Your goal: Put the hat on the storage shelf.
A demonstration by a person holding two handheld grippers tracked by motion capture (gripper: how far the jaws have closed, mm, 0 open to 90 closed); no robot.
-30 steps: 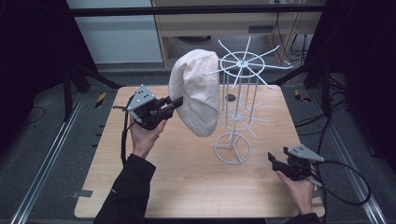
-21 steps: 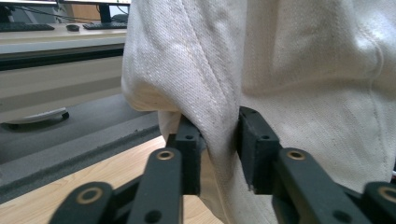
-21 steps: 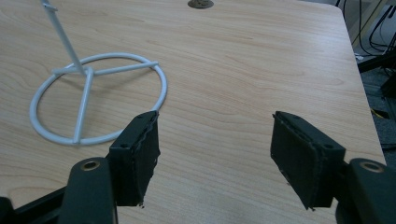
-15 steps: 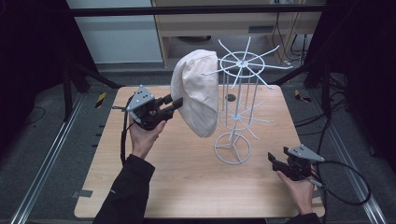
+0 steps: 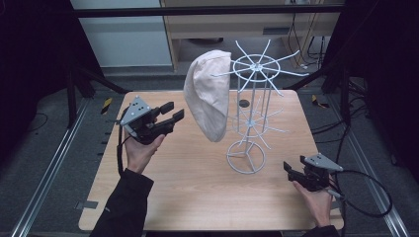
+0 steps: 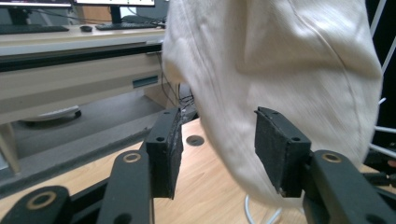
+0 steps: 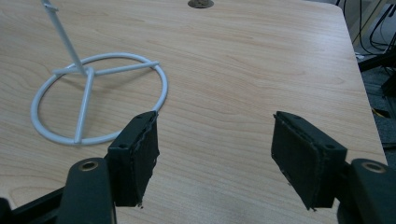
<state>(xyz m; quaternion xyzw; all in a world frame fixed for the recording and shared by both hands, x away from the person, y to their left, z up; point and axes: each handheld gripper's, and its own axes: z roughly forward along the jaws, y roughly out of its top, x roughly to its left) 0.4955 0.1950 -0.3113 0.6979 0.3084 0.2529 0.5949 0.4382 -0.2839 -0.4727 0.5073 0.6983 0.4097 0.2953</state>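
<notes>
Pale wooden tabletop [image 5: 197, 187] carries a white wire rack [image 5: 249, 118]; a cream fabric cap [image 5: 210, 94] hangs at its nine o'clock. Left gripper [image 5: 170, 114], jaws just opened, is held clear at the cap's nine o'clock. Right gripper [image 5: 294, 170] is held open, empty, at the rack's four o'clock.

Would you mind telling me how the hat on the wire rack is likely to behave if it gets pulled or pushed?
The hat looks like soft cloth, creased and sagging off a prong, so probably floppy and light. The rack is thin wire on a small ring base, so a hard tug might tip or drag it.
</notes>
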